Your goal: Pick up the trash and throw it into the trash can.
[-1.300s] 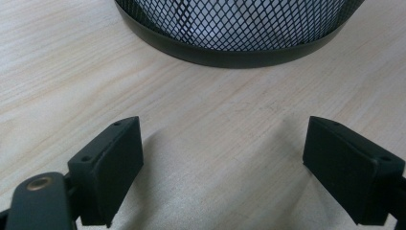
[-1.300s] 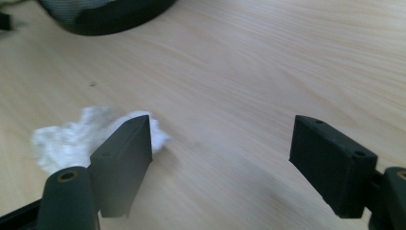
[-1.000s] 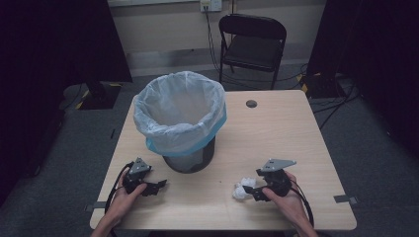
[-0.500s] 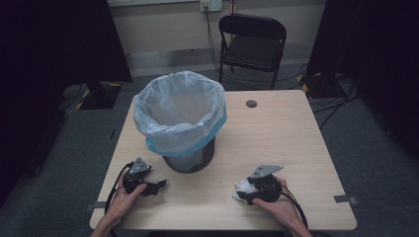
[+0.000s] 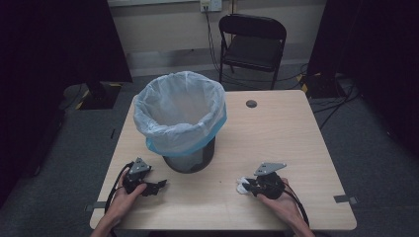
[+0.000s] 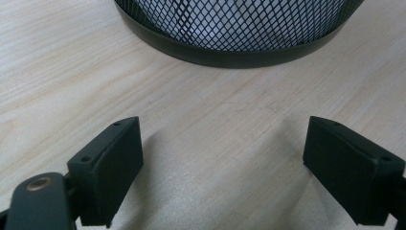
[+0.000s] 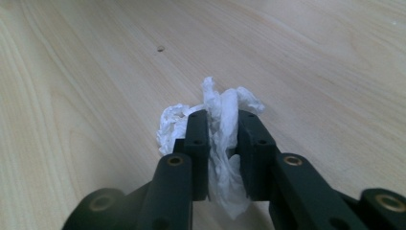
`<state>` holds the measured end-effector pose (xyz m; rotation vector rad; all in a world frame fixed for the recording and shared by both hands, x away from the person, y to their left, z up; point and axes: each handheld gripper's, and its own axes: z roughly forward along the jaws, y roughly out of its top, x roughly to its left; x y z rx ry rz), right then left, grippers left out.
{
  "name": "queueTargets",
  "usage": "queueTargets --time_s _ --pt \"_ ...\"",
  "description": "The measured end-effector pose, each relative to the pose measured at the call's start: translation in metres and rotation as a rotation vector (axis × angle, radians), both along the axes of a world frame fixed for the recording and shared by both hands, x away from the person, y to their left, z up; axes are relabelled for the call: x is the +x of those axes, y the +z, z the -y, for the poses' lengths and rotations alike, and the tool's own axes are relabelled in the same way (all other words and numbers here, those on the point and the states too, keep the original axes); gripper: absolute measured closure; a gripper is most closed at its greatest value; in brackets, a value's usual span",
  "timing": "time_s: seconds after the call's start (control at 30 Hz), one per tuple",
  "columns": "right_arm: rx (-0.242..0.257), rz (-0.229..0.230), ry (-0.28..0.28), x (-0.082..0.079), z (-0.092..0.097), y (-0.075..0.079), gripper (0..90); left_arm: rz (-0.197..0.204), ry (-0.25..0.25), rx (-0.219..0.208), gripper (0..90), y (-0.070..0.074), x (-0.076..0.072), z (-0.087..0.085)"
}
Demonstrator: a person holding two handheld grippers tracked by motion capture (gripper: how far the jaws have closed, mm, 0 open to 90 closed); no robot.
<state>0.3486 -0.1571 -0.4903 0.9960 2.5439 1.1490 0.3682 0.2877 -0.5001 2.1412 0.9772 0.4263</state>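
Your right claw is clamped on a crumpled white tissue. In the right gripper view the wad sits squeezed between the two black jaws, a fold standing up past their tips and another lobe bulging out to the left of the left jaw, while a strip hangs down in the gap toward the claw's base. The tissue rests low, at or just above the wooden surface; you cannot tell from these pictures whether it has left the wood. From above, your right claw points toward your left, with the tissue showing white at its tip and your right hand wrapped around the body behind it.

Your left claw stands wide apart, gripping nothing. Between its jaws you see only bare wood, and straight ahead of it, near but not touching, curves the black mesh base of the waste bin. In the high view your left claw lies low over the surface, aimed to your right, just beside the foot of the bin, which wears a pale blue-white liner folded over its rim. Your left hand holds the body from behind.

The two claws face each other across the near edge of the surface, well apart, with the bin standing beyond the gap, closer to the left one. The tissue is ahead of your left claw, at the far side of that gap.
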Motion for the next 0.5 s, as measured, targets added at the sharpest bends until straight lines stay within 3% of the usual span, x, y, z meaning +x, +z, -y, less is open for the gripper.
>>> queueTargets --time_s 0.33,0.5 --pt "0.049 -0.011 -0.005 0.006 -0.001 0.013 80.6 0.003 -0.004 0.004 12.7 0.000 0.000 0.000" --pt "0.094 0.030 -0.018 0.014 -0.001 0.029 81.2 0.002 -0.004 0.004 12.7 0.000 0.001 0.000"
